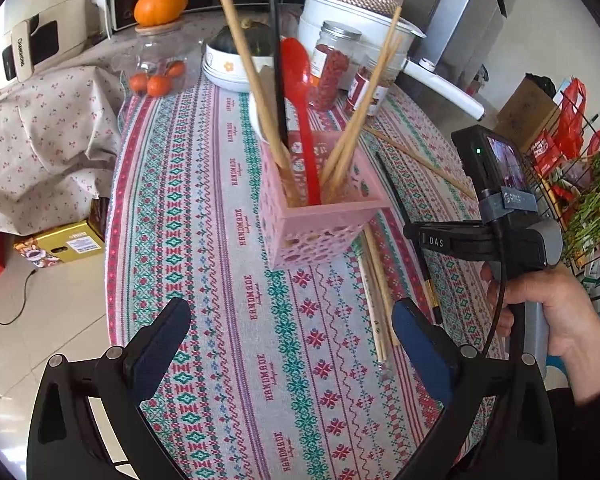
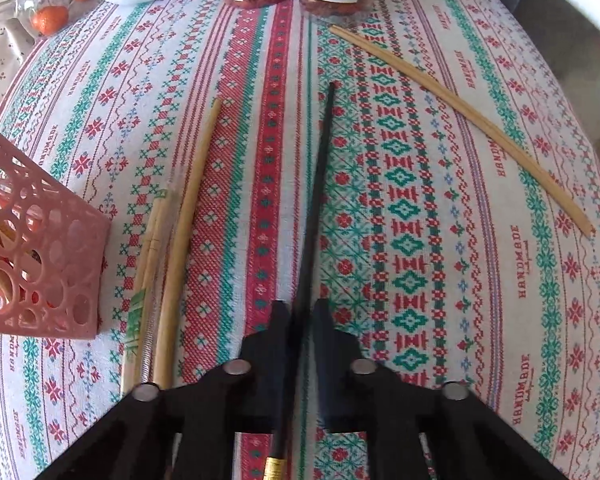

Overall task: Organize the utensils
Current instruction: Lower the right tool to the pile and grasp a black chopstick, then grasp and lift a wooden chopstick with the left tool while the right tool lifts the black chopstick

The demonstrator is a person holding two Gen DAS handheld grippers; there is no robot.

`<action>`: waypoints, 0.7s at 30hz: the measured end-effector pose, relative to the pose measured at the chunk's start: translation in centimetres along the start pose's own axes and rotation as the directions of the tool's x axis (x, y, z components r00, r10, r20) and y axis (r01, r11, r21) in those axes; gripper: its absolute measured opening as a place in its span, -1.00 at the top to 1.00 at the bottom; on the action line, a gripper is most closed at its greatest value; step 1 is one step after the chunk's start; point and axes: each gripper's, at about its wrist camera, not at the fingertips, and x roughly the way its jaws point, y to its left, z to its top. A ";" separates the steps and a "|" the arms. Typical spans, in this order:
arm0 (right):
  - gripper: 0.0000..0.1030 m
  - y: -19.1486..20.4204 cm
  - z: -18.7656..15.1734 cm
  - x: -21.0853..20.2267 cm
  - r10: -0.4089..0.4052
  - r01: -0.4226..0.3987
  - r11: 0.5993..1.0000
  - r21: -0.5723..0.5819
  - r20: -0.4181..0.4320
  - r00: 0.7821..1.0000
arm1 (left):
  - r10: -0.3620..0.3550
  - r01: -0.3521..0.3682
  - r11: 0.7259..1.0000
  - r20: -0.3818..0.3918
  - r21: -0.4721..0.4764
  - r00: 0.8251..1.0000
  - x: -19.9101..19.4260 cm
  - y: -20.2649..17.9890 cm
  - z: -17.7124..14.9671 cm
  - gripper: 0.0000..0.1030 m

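Note:
A pink perforated utensil holder [image 1: 320, 216] stands mid-table and holds a red spoon [image 1: 298, 80], a black chopstick and several wooden chopsticks [image 1: 244, 60]. It also shows at the left edge of the right wrist view [image 2: 32, 248]. My left gripper [image 1: 292, 344] is open and empty, a little short of the holder. My right gripper [image 2: 300, 312] is shut on a black chopstick [image 2: 320, 176] that points away over the cloth. Loose wooden chopsticks [image 2: 180, 240] lie beside the holder, and one more wooden chopstick [image 2: 460, 120] lies to the right.
The patterned tablecloth [image 1: 220, 280] covers the table. At the back stand jars of dried goods [image 1: 332, 68], a white bowl [image 1: 224, 68], a white pot [image 1: 364, 24] and a glass jar of oranges [image 1: 156, 68]. A wire rack with greens [image 1: 588, 184] is on the right.

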 end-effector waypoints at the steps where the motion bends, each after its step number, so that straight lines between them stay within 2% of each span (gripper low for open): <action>1: 0.91 -0.8 -0.2 -0.2 0.017 -0.017 1.000 0.015 -0.008 1.000 | -0.008 0.008 1.000 -0.006 0.009 1.000 0.1 -0.7 -0.2 -0.96; 3: 0.92 -2.1 -0.5 -0.4 0.031 -0.030 0.999 0.037 -0.019 0.999 | -0.035 0.036 0.999 -0.023 0.023 0.999 0.5 -2.1 -0.7 -0.93; 4: 0.92 -2.7 -0.6 -0.5 0.031 -0.030 0.999 0.042 -0.023 0.999 | -0.052 0.053 0.998 -0.036 0.033 0.998 0.9 -2.9 -0.9 -0.80; 5: 0.92 -3.2 -0.9 -0.6 0.033 -0.032 0.998 0.047 -0.025 0.999 | -0.072 0.074 0.996 -0.053 0.046 0.996 1.3 -3.8 -1.2 -0.57; 6: 0.91 -3.8 -1.2 -0.8 0.036 -0.034 0.998 0.054 -0.028 0.999 | -0.093 0.097 0.993 -0.073 0.060 0.993 1.8 -4.7 -1.4 -0.46; 7: 0.91 -4.5 -1.4 -1.0 0.041 -0.039 0.997 0.061 -0.030 0.999 | -0.113 0.120 0.990 -0.092 0.072 0.989 2.4 -5.5 -1.6 -0.24; 8: 0.91 -5.1 -1.6 -1.2 0.050 -0.047 0.996 0.070 -0.030 0.998 | -0.139 0.148 0.986 -0.110 0.077 0.984 3.1 -6.3 -1.8 0.07; 10: 0.91 -6.5 -2.1 -1.7 0.066 -0.064 0.994 0.087 -0.024 0.998 | -0.171 0.183 0.980 -0.143 0.080 0.975 4.7 -7.7 -1.8 0.43; 13: 0.91 -8.5 -2.9 -2.6 0.087 -0.085 0.990 0.112 -0.010 0.996 | -0.132 0.146 0.984 -0.135 0.106 0.982 6.5 -9.6 -1.4 0.56; 17: 0.91 -10.2 -4.1 -3.7 0.117 -0.116 0.984 0.137 0.001 0.993 | -0.037 0.046 0.993 -0.087 0.110 0.996 8.3 -11.0 -0.1 0.59; 21: 0.91 -12.0 -5.3 -4.8 0.134 -0.136 0.982 0.135 0.017 0.991 | 0.055 -0.046 0.991 -0.060 0.129 0.997 10.1 -11.3 1.4 0.60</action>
